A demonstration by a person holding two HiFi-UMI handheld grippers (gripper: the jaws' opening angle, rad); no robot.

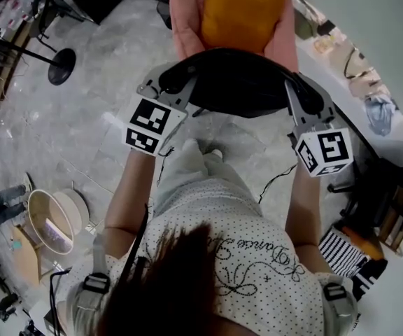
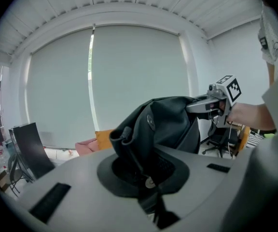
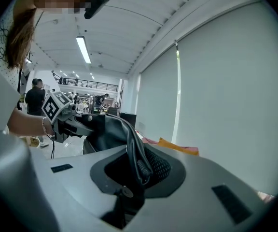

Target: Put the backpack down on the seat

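Where the bag is: the black backpack is up in the air, slung between the two tools in front of the person. It's right at the near end of the pink seat and not down on it yet.

Left tool: jaws pinched almost together on a fold of black strap or fabric at the bag's left side, so it's a thin bite.

Right tool: same deal, jaws narrow and clamped on a black strap at the bag's right side.

Seat situation: an orange cushion takes up most of the middle, with pink showing down both sides. I can't tell how far the bag hangs above it.

Stage (my guess): carrying it in, with lowering and letting go left to do.

What could go wrong #1: both grips are on soft strap, not the body. If one slides out, the bag swings on the other tool and probably ends up on the floor.

What could go wrong #2: spreading the tools apart would pull the strap tight and could yank it free.

What could go wrong #3: letting go too near the front edge, or on the rounded cushion, and it tips off toward the person's feet.

What could go wrong #4: opening one tool before the other, so it lands lopsided.
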